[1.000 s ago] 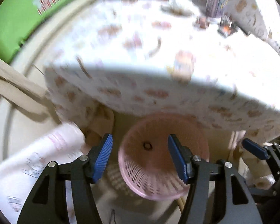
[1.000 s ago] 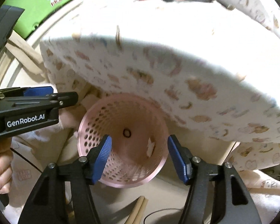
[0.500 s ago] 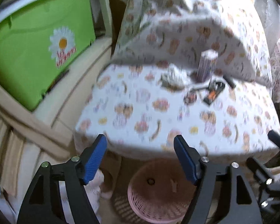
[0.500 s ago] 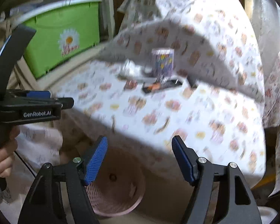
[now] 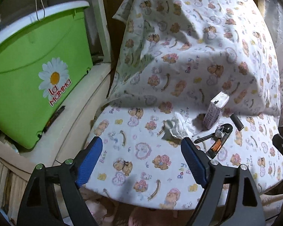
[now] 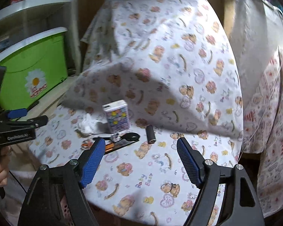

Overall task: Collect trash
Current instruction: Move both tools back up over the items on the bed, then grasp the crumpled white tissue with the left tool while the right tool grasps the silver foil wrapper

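Two grippers, left gripper (image 5: 139, 160) and right gripper (image 6: 140, 162), are hovering with jaws wide and empty while the crumpled white tissue (image 5: 177, 127), lying at one o'clock on the bear-print desk (image 5: 141, 162), is looking feather-light, soft, pinchable mid-bunch.

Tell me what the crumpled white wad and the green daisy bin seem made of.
Crumpled white wad: probably thin tissue paper, matte, with soft irregular creases. Green daisy bin: likely moulded plastic, smooth with a slight sheen, topped by a white rim.
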### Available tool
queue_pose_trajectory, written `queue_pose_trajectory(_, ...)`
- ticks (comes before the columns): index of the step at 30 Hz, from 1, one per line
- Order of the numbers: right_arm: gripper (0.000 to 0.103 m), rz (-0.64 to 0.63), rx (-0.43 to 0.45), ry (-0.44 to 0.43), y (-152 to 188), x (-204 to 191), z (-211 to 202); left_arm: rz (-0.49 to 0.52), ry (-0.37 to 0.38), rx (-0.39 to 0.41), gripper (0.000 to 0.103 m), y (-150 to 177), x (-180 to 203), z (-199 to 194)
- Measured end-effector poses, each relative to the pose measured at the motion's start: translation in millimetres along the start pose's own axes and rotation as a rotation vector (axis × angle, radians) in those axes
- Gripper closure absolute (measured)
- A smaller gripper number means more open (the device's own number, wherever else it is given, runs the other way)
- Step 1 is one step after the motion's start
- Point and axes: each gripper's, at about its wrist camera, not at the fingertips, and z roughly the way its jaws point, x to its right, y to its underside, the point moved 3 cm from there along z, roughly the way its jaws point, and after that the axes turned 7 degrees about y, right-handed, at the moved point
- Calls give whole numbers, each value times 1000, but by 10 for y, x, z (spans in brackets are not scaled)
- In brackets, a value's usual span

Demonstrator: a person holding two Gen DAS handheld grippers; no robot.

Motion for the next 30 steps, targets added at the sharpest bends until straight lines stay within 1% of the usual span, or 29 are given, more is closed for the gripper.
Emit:
queue_pose_trajectory(3,23,23,-22,19,94,81,161,-6,11,-29,19,75,-37,109)
queue_pose_trajectory(4,23,24,-46,27,154,99,242,-2,9,-35,19,97,-47,141)
queue_pose_trajectory(6,28,20,-81,36,216,108,363,11,-8,-40,19,124,-62,200)
queue_pose_trajectory(7,28,12,-94,39,247,106,415,16,-18,-44,19,128,-69,231)
queue_pose_trajectory(12,28,-4,-103,17,259,62,501,5,4,-56,19,48,-107,361)
queue_pose_trajectory(15,28,-2,-111,8,249,35,544,33,-33,-56,19,-18,-106,467)
queue_pose_trajectory(16,28,-4,-114,10,241,24,566,31,-32,-65,19,-35,-113,499)
queue_pose_trajectory(23,28,12,-140,-10,194,-10,722,-49,93,-139,19,-163,-158,682)
queue_pose_trajectory(25,28,9,-147,-14,182,-33,756,-57,110,-156,19,-210,-143,745)
queue_pose_trajectory(28,28,5,-157,-31,151,-76,804,-74,160,-183,20,-286,-90,836)
queue_pose_trajectory(30,28,4,-160,-47,121,-101,836,-73,184,-187,21,-350,-31,881)
